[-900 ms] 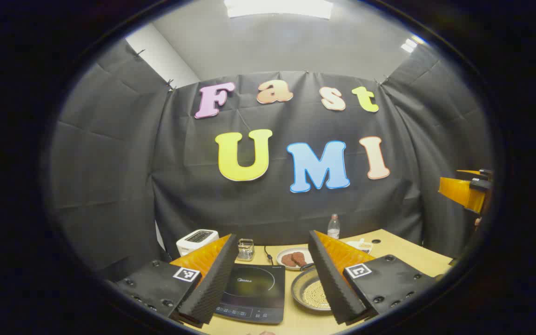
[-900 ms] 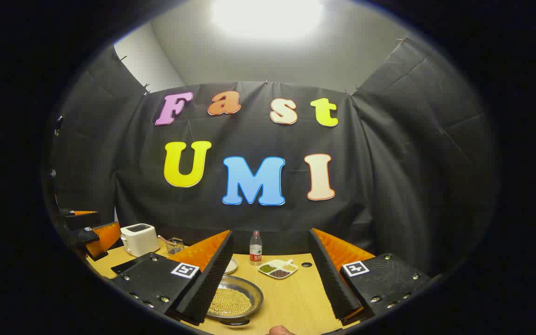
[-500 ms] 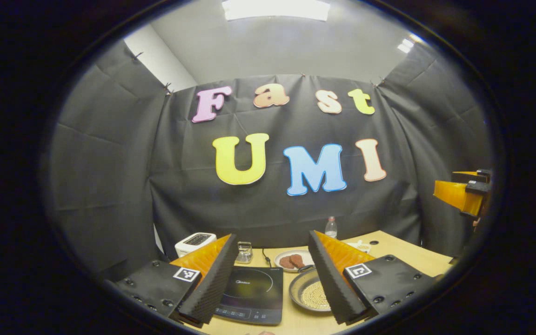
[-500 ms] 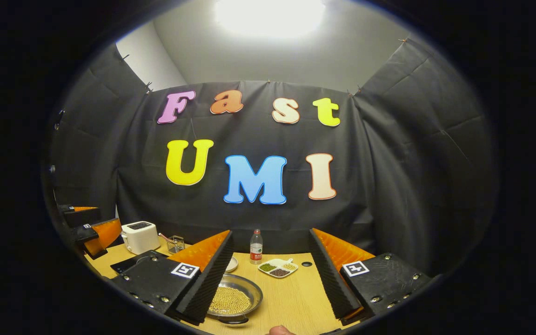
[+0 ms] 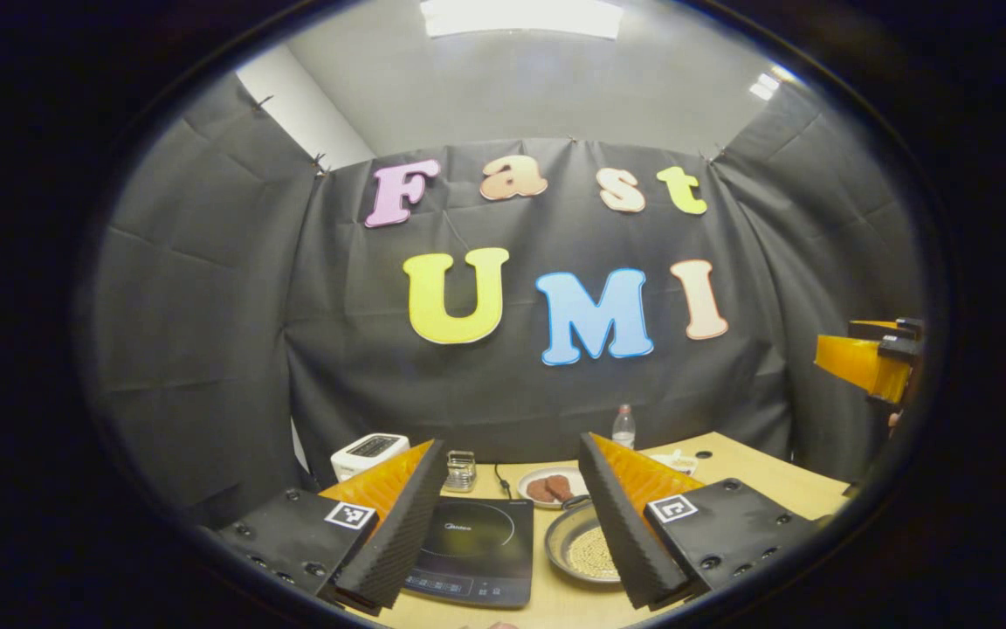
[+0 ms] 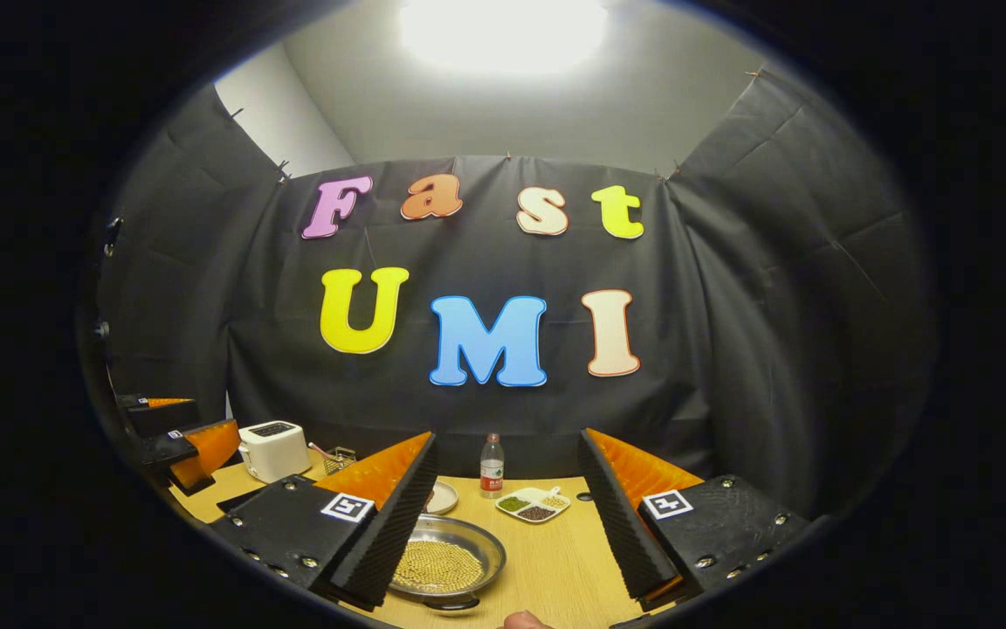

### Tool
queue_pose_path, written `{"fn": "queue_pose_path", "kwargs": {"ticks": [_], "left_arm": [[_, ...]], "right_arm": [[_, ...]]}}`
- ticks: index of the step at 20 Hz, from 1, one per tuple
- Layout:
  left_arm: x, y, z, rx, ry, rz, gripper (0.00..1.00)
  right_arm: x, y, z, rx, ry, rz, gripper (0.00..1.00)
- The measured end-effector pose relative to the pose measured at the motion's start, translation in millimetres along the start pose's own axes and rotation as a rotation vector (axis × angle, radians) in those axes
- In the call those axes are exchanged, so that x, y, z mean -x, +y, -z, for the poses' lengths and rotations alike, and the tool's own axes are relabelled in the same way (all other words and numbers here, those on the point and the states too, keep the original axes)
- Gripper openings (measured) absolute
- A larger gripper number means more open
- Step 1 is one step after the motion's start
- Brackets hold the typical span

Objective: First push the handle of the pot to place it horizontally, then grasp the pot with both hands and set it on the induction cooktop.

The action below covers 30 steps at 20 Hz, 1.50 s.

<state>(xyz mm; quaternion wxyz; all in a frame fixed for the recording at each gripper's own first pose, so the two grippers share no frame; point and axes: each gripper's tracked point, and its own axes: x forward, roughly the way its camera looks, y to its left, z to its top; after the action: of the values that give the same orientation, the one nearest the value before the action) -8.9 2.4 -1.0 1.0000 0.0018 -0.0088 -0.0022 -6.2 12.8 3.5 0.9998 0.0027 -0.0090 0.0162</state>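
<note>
A shallow metal pot [image 6: 455,559] holding small yellow beads sits on the wooden table [image 6: 555,568]; a dark handle [image 6: 449,603] shows on its near rim. In the left gripper view the pot [image 5: 584,550] lies right of the black induction cooktop [image 5: 472,549], partly hidden behind my right finger, with a dark handle [image 5: 575,503] on its far rim. My left gripper [image 5: 510,454] hangs open above the cooktop's near side. My right gripper [image 6: 507,444] is open above the pot and the table, touching nothing. Each gripper also shows at the other view's edge: right gripper [image 5: 865,362], left gripper [image 6: 180,441].
A white toaster [image 5: 369,452] and a wire basket [image 5: 461,470] stand behind the cooktop, with a plate of brown patties [image 5: 549,486] beside them. A water bottle [image 6: 492,466] and a divided dish [image 6: 535,504] sit at the back. A fingertip [image 6: 520,620] pokes in at the bottom.
Both grippers drifted only slightly, so the scene shifts a little in each view. The jaws stayed open and the pot has not moved.
</note>
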Motion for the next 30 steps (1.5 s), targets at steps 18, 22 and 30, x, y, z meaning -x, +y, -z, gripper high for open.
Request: {"fn": "queue_pose_path", "kwargs": {"ticks": [18, 22, 30], "left_arm": [[-10, 15, 0, -0.013, -0.024, -0.015, 1.00], [-13, 26, 1, -0.015, -0.025, -0.030, 1.00], [-18, 52, 3, -0.019, -0.028, -0.048, 1.00]], "right_arm": [[-14, 12, 23, -0.002, 0.085, -0.008, 0.68], [-19, 9, 26, -0.018, 0.102, 0.029, 0.31], [-33, 30, 35, -0.002, 0.111, -0.006, 0.03]]}}
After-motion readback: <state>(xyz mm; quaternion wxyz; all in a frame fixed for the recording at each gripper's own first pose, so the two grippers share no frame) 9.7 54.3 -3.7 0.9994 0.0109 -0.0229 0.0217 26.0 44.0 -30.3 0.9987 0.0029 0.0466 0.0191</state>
